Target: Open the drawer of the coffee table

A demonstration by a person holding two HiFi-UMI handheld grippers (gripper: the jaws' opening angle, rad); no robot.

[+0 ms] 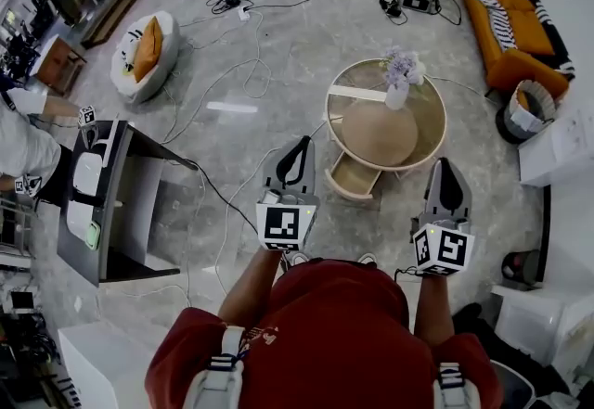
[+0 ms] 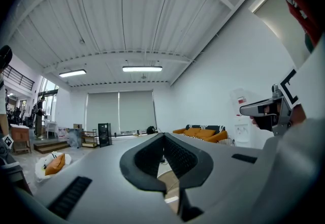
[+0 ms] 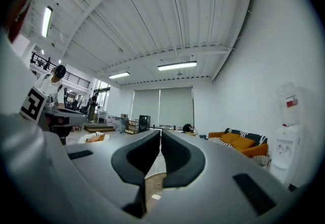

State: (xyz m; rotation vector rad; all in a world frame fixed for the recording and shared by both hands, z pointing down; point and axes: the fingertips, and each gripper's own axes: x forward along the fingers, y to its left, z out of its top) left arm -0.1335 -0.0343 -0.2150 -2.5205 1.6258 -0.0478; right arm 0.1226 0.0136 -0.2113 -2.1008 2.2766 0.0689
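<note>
The round wooden coffee table stands on the marble floor ahead of me, with a vase of pale flowers on its far edge. Its light-wood drawer sticks out from under the near-left side. My left gripper hovers just left of the drawer, level, its jaws closed with nothing between them. My right gripper is to the right of the drawer, near the table's front rim, jaws also together and empty. In the left gripper view the jaws meet at the tip. The right gripper view shows its jaws pressed close too.
An orange sofa lines the far right wall, with a basket and white boxes nearby. Cables trail over the floor. A white beanbag lies far left. A dark desk and a person's sleeve are at left.
</note>
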